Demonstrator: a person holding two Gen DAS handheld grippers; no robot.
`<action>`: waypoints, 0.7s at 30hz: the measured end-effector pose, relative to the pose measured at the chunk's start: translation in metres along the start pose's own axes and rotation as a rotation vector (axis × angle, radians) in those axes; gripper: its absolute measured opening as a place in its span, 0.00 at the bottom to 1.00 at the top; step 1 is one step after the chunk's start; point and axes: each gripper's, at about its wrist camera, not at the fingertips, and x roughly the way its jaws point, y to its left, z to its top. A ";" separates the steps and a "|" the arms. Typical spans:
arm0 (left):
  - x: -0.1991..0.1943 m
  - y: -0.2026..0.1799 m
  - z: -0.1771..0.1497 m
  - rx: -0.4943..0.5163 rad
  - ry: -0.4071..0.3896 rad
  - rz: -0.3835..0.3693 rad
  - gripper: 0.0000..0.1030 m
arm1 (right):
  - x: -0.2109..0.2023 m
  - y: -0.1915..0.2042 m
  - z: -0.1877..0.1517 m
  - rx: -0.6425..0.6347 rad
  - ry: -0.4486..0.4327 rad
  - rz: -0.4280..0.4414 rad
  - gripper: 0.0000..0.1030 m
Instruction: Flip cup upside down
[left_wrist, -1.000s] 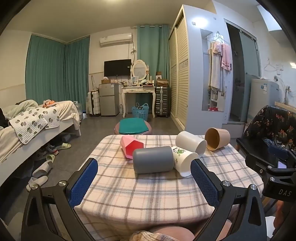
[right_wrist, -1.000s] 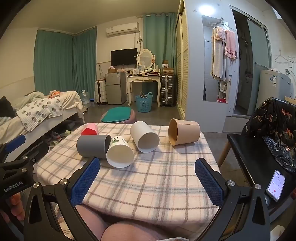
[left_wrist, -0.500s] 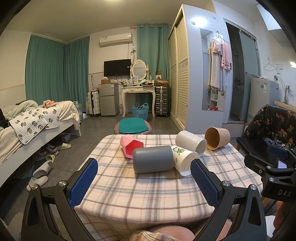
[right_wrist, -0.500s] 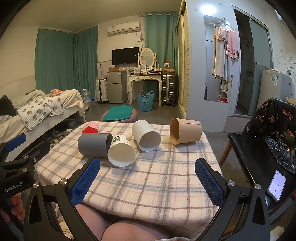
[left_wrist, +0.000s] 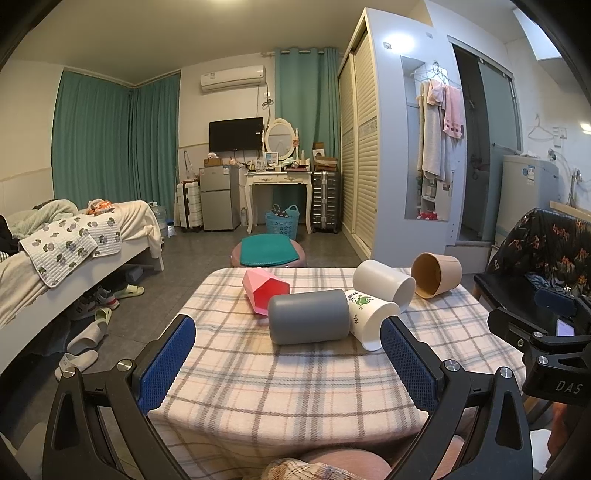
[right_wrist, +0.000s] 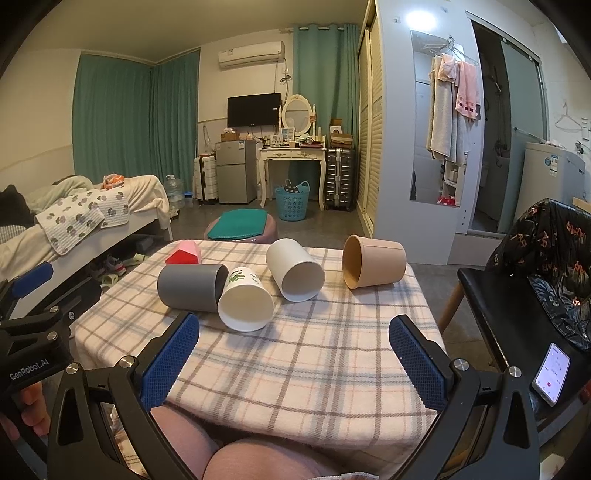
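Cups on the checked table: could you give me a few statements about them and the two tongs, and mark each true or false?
1. Five cups lie on their sides on the table. True.
2. The grey cup touches the frog cup. True.
3. The tan cup stands upside down already. False: it lies on its side, mouth open sideways.
4. The right tongs grip the white cup. False: they are open and hold nothing.
5. The left tongs are open, short of the cups. True.
6. The pink cup is nearest the tan cup. False: it lies at the far end of the row from it.
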 end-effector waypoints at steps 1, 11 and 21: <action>0.000 0.001 0.000 0.000 0.001 -0.001 1.00 | -0.001 0.001 0.001 -0.001 0.001 -0.001 1.00; 0.000 0.001 0.000 0.001 0.000 0.000 1.00 | -0.002 0.001 0.002 -0.004 0.002 -0.001 1.00; 0.000 0.002 -0.001 0.002 0.002 0.000 1.00 | -0.002 0.001 0.003 -0.006 0.004 -0.001 1.00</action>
